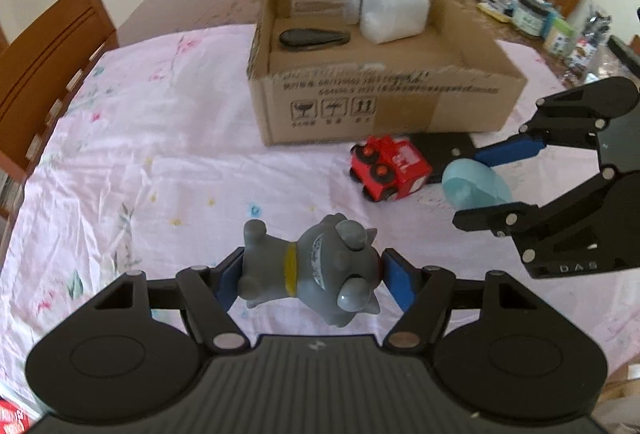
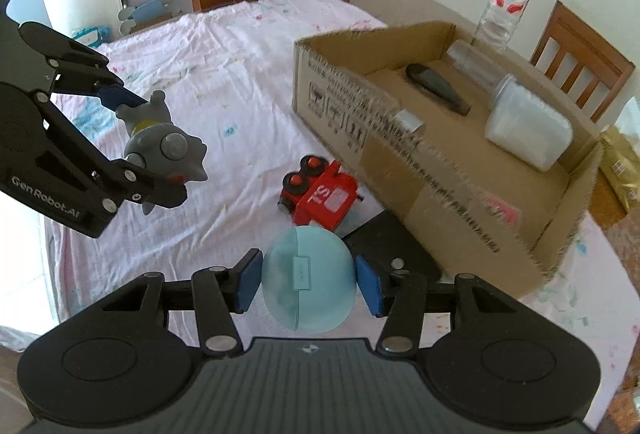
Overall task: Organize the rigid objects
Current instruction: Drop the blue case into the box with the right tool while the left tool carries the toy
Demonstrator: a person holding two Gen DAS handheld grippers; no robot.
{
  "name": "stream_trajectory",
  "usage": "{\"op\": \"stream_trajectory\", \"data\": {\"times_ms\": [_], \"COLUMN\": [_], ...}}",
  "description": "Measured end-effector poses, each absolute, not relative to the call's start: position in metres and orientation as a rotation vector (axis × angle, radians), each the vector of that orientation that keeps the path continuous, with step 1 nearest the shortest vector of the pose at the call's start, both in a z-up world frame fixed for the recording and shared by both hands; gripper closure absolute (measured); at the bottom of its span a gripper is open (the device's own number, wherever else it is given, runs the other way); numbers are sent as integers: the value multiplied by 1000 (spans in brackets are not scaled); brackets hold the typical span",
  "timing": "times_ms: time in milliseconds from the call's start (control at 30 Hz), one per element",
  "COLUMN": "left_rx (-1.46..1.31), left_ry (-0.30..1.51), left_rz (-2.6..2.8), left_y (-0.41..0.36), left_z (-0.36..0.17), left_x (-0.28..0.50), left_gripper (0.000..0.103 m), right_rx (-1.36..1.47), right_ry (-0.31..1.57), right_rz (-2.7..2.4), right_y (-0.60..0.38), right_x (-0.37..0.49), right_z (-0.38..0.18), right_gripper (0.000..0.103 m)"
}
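grey toy [image 1: 308, 278] (yellow collar), red truck [image 1: 390, 167], pale-blue case [image 2: 307, 284]

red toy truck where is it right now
The red toy truck lies tipped on the pink cloth, just in front of the cardboard box, beyond the blue egg-shaped case held in the right tool.

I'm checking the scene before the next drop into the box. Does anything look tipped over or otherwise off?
Yes: the red toy truck lies on its side on the pink cloth in front of the cardboard box, wheels facing sideways. The box's cut rim is ragged. Nothing looks spilled.
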State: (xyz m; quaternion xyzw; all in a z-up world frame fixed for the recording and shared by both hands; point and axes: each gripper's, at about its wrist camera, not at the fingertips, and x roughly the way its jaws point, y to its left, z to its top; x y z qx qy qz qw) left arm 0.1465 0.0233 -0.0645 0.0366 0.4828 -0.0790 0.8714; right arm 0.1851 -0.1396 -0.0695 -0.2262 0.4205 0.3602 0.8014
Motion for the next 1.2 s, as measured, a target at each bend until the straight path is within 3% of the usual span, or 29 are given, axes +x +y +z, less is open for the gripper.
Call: {"op": "stream_trajectory", "data": {"times_ms": [433, 967, 1033, 1100, 1200], "left_rx": [114, 110, 114, 117, 127], "left_ry": [913, 881, 880, 877, 868], "left_rz": [-272, -288, -292, -300, -315], "left_y": [26, 31, 31, 30, 27], "left_z": [-14, -4, -3, -3, -3], "left_x": [174, 225, 232, 240, 253], "left_gripper": [32, 32, 32, 32, 32], "right_rx": [-424, -368, -379, -370, -341], "right_ry": [782, 907, 889, 857, 856], "right_rz": [631, 469, 435, 416, 384], "right_y": [-163, -157, -157, -159, -166], "right_x": [231, 335, 340, 336, 329], "right_z": [-6, -67, -67, -62, -52], "right_gripper": [47, 45, 20, 4, 0]}}
